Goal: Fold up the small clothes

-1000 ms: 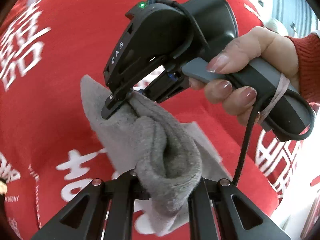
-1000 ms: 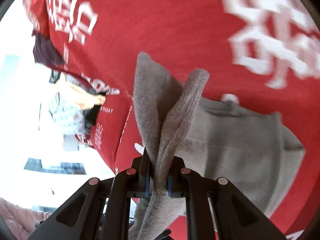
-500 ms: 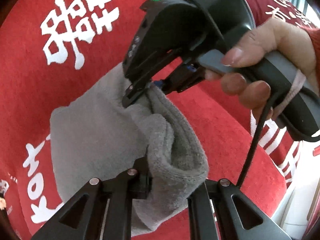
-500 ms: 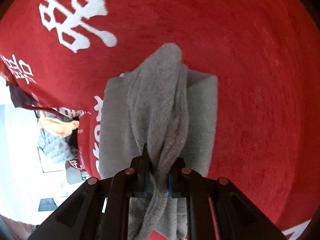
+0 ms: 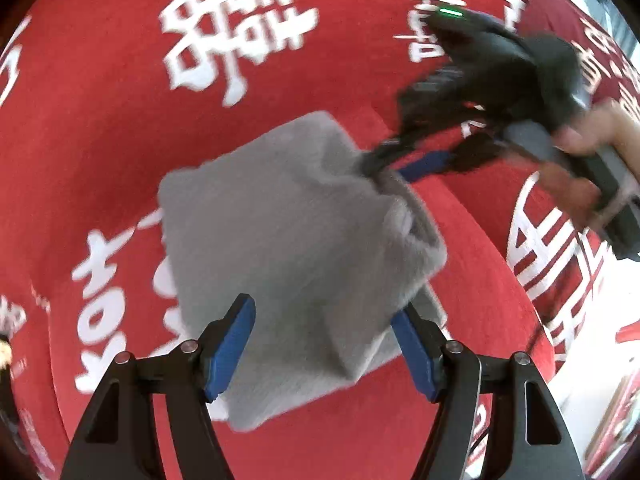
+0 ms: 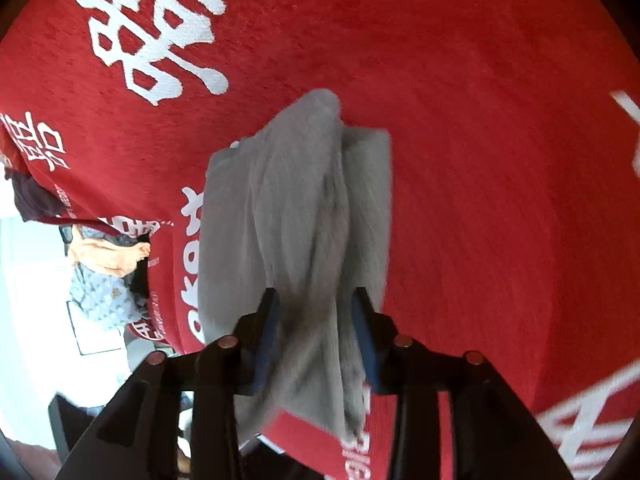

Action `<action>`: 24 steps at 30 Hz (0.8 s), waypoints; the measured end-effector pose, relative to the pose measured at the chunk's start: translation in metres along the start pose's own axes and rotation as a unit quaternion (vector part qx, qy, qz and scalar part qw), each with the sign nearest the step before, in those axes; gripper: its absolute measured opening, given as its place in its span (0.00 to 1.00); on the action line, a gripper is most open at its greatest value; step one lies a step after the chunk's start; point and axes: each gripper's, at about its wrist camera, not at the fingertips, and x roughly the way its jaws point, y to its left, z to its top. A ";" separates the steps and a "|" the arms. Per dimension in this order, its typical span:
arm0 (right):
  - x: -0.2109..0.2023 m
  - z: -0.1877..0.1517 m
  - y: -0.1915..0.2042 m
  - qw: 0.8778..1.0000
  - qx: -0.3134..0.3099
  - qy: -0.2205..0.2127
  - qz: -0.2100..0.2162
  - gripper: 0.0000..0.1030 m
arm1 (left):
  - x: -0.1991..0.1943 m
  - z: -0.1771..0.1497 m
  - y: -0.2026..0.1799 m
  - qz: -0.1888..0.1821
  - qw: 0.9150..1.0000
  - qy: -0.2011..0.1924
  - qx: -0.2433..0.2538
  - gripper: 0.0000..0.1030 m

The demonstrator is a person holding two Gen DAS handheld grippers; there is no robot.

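A small grey fleece garment lies folded on a red cloth with white characters. My left gripper is open, its blue pads either side of the garment's near edge. My right gripper shows blurred in the left wrist view at the garment's far right corner. In the right wrist view my right gripper is open, its jaws apart around a bunched ridge of the grey garment.
The red cloth covers the whole work surface. A pile of other clothes, orange and patterned blue, lies past the cloth's edge at the left of the right wrist view. The cloth's edge drops off at the right of the left wrist view.
Both grippers were shut on the grey garment and have opened. The garment has dropped onto the red cloth, folded over. The right gripper has drawn back to the right.
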 end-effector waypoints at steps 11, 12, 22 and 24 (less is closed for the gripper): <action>-0.019 -0.090 -0.022 0.995 0.077 0.007 0.058 0.55 | 0.011 -0.044 0.118 -0.032 0.974 0.079 -0.211 0.69; -0.015 -0.094 -0.022 0.995 0.079 0.008 0.059 0.55 | 0.016 -0.051 0.124 -0.043 0.968 0.092 -0.229 0.69; 0.008 -0.103 -0.019 0.992 0.100 -0.007 0.071 0.48 | 0.063 -0.071 0.128 -0.149 0.929 0.143 -0.307 0.69; 0.014 -0.098 -0.016 0.993 0.106 -0.003 0.058 0.19 | 0.068 -0.067 0.122 -0.161 0.931 0.144 -0.292 0.42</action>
